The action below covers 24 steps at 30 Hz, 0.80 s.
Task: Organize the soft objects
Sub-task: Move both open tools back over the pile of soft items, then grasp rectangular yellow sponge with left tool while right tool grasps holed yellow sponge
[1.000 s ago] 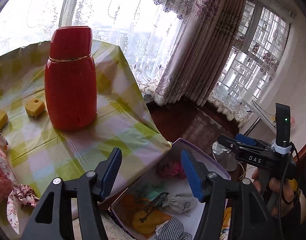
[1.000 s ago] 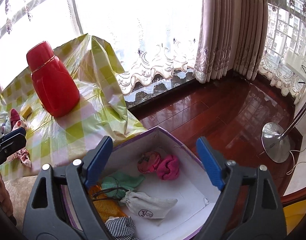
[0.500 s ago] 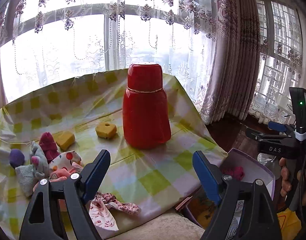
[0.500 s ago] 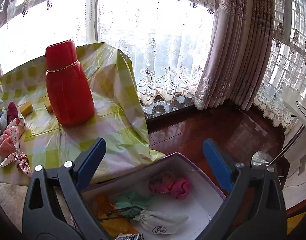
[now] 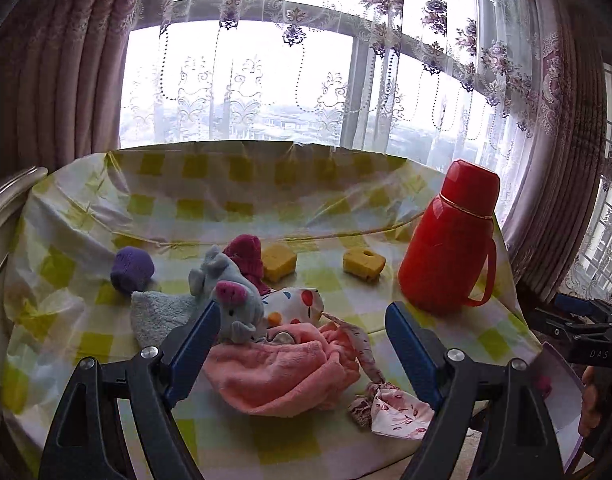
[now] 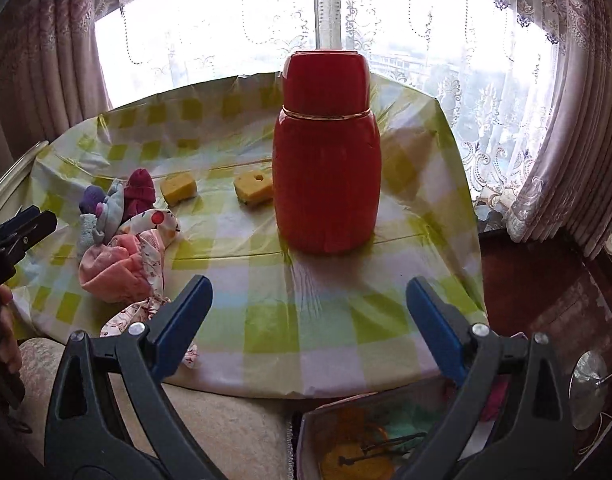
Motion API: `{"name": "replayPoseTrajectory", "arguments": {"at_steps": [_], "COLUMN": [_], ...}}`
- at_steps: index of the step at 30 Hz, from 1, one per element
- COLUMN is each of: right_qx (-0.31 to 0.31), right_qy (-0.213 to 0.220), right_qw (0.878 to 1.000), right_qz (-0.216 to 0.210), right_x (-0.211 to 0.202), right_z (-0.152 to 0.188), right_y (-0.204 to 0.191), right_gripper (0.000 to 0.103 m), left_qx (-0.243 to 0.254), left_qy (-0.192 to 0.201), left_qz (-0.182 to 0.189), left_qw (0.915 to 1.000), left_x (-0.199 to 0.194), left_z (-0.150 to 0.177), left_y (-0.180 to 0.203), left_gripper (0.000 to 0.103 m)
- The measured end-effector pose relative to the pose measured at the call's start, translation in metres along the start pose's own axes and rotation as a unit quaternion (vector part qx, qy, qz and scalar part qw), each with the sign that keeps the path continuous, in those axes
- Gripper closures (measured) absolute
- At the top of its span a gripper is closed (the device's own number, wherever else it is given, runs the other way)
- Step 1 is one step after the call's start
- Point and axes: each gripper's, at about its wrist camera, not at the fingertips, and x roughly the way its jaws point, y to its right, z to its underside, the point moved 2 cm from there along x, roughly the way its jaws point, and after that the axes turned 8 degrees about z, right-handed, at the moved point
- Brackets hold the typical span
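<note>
A pile of soft things lies on the checked tablecloth [image 5: 266,436]: a pink towel [image 5: 282,368], a grey plush animal [image 5: 234,300], a spotted white cloth [image 5: 302,300], a light blue cloth [image 5: 158,316], a dark red sock [image 5: 246,256] and a purple ball [image 5: 132,270]. A flowered pink cloth [image 5: 390,408] trails off to the right. My left gripper [image 5: 302,340] hangs open just short of the pink towel, gripping nothing. My right gripper [image 6: 308,316] is open and empty over the table's near edge, facing the red flask [image 6: 326,160]. The pile [image 6: 118,256] lies to its left.
Two yellow sponges [image 5: 280,262] [image 5: 364,264] lie behind the pile. The tall red flask [image 5: 450,248] stands at the table's right. A white box [image 6: 346,412] with soft items inside sits on the floor below the table edge. Curtains and window lie behind.
Both grippers have swung left, away from the box and round to the table. The left jaws have spread wider, and the soft pile now sits right before the left gripper.
</note>
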Motion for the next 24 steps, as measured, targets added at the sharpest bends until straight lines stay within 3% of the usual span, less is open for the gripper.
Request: {"name": "replayPoseTrajectory", "arguments": {"at_steps": [5,13,20,24], "right_qx": [-0.022,-0.07,-0.112,-0.145], "right_qy": [0.001,-0.001,-0.022,-0.041], "right_qw": [0.999,0.996,0.992,0.988], "right_qz": [-0.024,-0.049,-0.044,-0.036], "right_x": [0.014,0.045,0.094,0.13], "right_z": [-0.017,-0.049,-0.082,-0.096], "right_y": [-0.033,-0.083,-0.123,-0.142], "right_gripper": [0.005,0.005,0.005,0.005], "left_qx": [-0.041,-0.067,-0.027,0.004], "left_qy": [0.007,0.0,-0.052,-0.113], "left_qz": [-0.017,0.005,0.046,0.085], "left_qw": [0.999,0.9978,0.9972,0.9899], "left_x": [-0.003,0.025,0.083,0.134], "left_z": [-0.002,-0.023,-0.065,-0.089], "left_y": [-0.045,-0.076,-0.078,-0.079], "left_gripper": [0.018,0.018,0.018,0.018]}}
